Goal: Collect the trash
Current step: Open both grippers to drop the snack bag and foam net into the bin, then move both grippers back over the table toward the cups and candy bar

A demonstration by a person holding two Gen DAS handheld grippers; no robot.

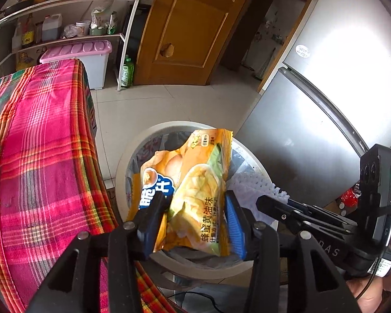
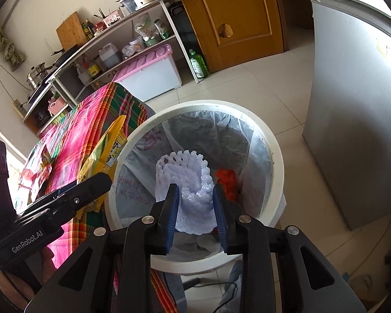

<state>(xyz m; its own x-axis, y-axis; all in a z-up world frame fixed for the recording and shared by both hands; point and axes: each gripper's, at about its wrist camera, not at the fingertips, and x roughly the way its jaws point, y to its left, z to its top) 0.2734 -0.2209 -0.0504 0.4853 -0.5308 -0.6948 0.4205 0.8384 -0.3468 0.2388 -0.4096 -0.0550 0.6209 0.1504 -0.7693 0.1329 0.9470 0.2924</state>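
Wrapper: crumpled yellow-orange plastic snack bag (image 1: 193,190) w/ blue logo, over the bin mouth, between the left gripper's (image 1: 193,208) blue pads.
Left gripper: jaws part-spread; left pad overlaps the bag, right pad just beside its edge; grip or not, can't tell.
Foam net: white mesh foam fruit sleeve (image 2: 187,190), over the bin, between the right gripper's (image 2: 195,203) pads.
Right gripper: jaws part-spread; both pads at the sleeve's sides; pinch unclear.
Bin: round white plastic bin (image 2: 271,140) w/ clear liner, red scrap inside.
Left of bin: pink plaid cloth (image 1: 39,143) on table.
Far: orange wooden door (image 1: 190,28).
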